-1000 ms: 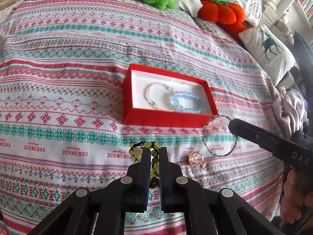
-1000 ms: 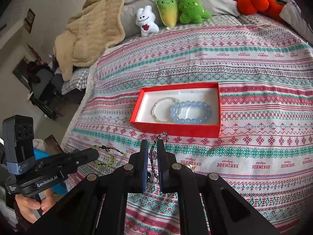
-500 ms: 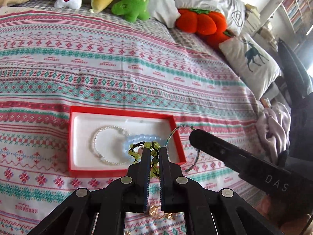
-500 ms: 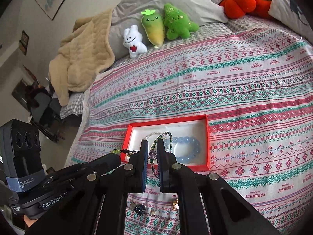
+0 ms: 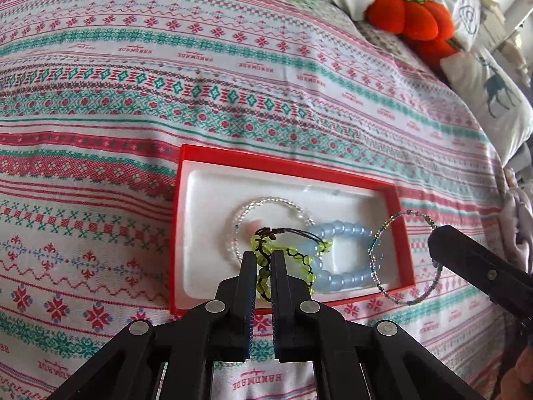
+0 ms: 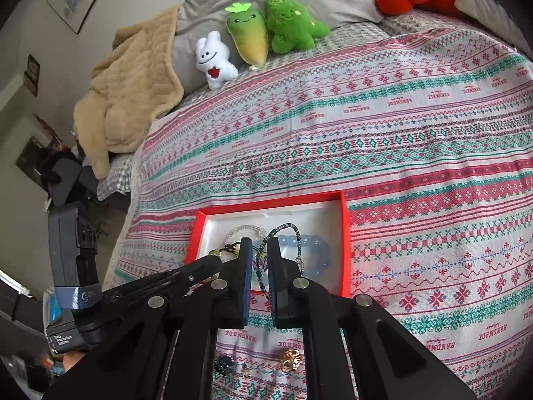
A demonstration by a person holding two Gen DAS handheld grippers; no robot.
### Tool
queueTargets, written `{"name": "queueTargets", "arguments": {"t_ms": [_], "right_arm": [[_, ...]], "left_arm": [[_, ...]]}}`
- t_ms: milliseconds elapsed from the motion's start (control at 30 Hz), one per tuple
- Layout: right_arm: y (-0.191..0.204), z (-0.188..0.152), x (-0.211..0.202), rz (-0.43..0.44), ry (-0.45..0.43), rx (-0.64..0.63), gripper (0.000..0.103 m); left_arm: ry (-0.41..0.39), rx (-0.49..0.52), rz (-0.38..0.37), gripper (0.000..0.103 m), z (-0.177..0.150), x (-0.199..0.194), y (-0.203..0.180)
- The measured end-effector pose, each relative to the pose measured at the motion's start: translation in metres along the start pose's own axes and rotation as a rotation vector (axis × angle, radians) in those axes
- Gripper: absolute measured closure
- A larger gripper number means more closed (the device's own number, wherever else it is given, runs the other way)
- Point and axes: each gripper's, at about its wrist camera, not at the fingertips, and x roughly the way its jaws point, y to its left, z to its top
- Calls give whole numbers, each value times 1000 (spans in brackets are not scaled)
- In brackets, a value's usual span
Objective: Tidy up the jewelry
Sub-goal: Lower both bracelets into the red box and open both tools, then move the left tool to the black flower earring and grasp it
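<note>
A red jewelry box (image 5: 283, 165) with a white lining lies on the patterned bedspread; it also shows in the right wrist view (image 6: 346, 233). Inside lie a clear bead bracelet (image 5: 266, 203) and a pale blue bead bracelet (image 5: 346, 230). My left gripper (image 5: 264, 260) is shut on a green bead bracelet (image 5: 299, 256), held over the box's front half. My right gripper (image 6: 258, 253) is shut on a thin dark seed-bead bracelet (image 6: 293, 230), held over the box's right part; this bracelet hangs from the right gripper's tip in the left wrist view (image 5: 376, 260).
Near the front of the bedspread lie a gold ring piece (image 6: 289, 360) and a small dark piece (image 6: 221, 365). Plush toys (image 6: 253, 36), an orange pumpkin cushion (image 5: 409, 20), a deer pillow (image 5: 493, 90) and a beige blanket (image 6: 126, 93) line the far edges.
Both grippers have lifted their bracelets off the bedspread and carried them forward over the red box. The box now sits closer under both tips.
</note>
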Motion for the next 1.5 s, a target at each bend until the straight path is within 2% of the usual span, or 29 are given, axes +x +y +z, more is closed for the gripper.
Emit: {"name": "queueTargets", "arguments": {"t_ms": [100, 167, 400, 633, 700, 733, 800, 900, 933, 1067, 1167, 1300, 1500], "right_arm": [[11, -2, 5, 69, 5, -23, 94], [11, -3, 11, 78, 13, -24, 94], [-16, -4, 27, -82, 16, -17, 94], [-27, -1, 22, -161, -26, -45, 92], [-27, 0, 20, -164, -20, -46, 91], [-27, 0, 19, -154, -15, -45, 90], [-26, -1, 13, -145, -14, -50, 81], [-22, -4, 1, -145, -23, -73, 69], [-20, -5, -3, -148, -27, -82, 67], [-18, -11, -17, -167, -34, -101, 56], [-19, -18, -26, -186, -31, -101, 48], [-18, -31, -33, -225, -8, -107, 45], [-13, -54, -42, -257, 32, -133, 43]], "left_arm": [[-12, 10, 18, 100, -1, 0, 3], [-31, 27, 30, 100, -2, 0, 3], [-63, 80, 66, 100, 1, 5, -5], [-105, 103, 65, 98, 9, -3, -5], [-105, 114, 80, 81, 8, -7, -7], [-109, 124, 90, 76, 7, -11, -9], [-119, 151, 102, 63, 3, -18, -13], [-128, 193, 129, 49, -5, -30, -17], [-130, 206, 138, 47, -8, -34, -18], [-131, 225, 158, 29, -21, -48, -16], [-125, 223, 169, 22, -32, -56, -12], [-119, 235, 202, 16, -47, -65, -9], [-89, 247, 224, 13, -69, -71, -6]]}}
